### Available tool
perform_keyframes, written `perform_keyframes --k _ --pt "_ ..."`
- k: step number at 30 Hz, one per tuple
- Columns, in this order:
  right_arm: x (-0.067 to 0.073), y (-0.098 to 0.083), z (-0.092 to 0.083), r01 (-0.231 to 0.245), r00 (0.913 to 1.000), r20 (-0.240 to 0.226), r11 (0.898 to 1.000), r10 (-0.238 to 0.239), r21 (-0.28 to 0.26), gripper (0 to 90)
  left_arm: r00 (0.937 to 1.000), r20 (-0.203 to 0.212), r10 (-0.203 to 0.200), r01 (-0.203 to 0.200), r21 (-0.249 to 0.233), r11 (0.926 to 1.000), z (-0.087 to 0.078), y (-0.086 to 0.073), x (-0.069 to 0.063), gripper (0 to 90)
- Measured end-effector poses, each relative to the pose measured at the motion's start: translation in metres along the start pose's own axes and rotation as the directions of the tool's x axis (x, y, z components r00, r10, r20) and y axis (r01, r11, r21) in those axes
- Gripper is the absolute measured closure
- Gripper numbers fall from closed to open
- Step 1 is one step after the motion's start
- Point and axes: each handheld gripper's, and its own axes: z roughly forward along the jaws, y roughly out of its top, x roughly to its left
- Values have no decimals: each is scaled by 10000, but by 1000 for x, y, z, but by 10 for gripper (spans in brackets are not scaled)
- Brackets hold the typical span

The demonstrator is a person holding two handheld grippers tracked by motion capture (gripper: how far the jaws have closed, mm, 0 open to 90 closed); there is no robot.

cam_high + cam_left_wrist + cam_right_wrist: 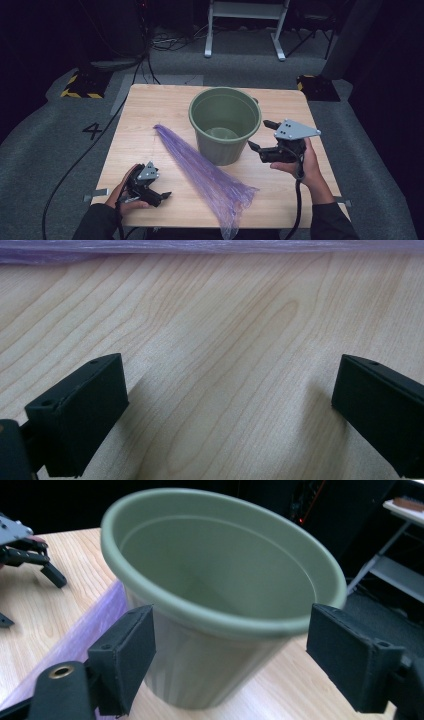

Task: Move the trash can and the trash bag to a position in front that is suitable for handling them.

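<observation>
- Green bucket (225,125) upright near the far middle of the wooden table (150,107), empty inside; purple plastic bag (202,172) flat and bunched, running from just left of the bucket toward the near edge, its wide end hanging over that edge.
- Left gripper (161,196) low over the near left of the table, jaws spread apart, nothing between them but bare wood; bag's edge just ahead along the far side of the left gripper view (210,246).
- Right gripper (262,135) just right of the bucket, jaws wide apart and holding nothing; bucket rim (220,625) facing them, not yet touched.
- Likely step: steadying the bucket and taking up the bag to line it.
- Best done by sliding the left jaws forward, low and flat; pinching a single edge of film, not the whole bunch.
- Worth closing the right jaws gently on the rim; light bucket, likely to tip or skid.
</observation>
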Motion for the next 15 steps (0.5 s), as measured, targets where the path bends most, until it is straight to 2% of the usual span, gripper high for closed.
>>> perform_keyframes --k 7,13,15 --pt "3 14 8 23 9989 -473 9998 -33 -222 213 10000 1 5 -5 4 10000 0 0 0 10" --pt "6 18 21 87 9944 -1056 9999 -77 94 261 10000 0 5 -5 6 10000 0 0 0 10" --pt "8 19 26 67 9943 -1061 9998 -50 161 291 10000 -1 7 -7 6 10000 0 0 0 10"
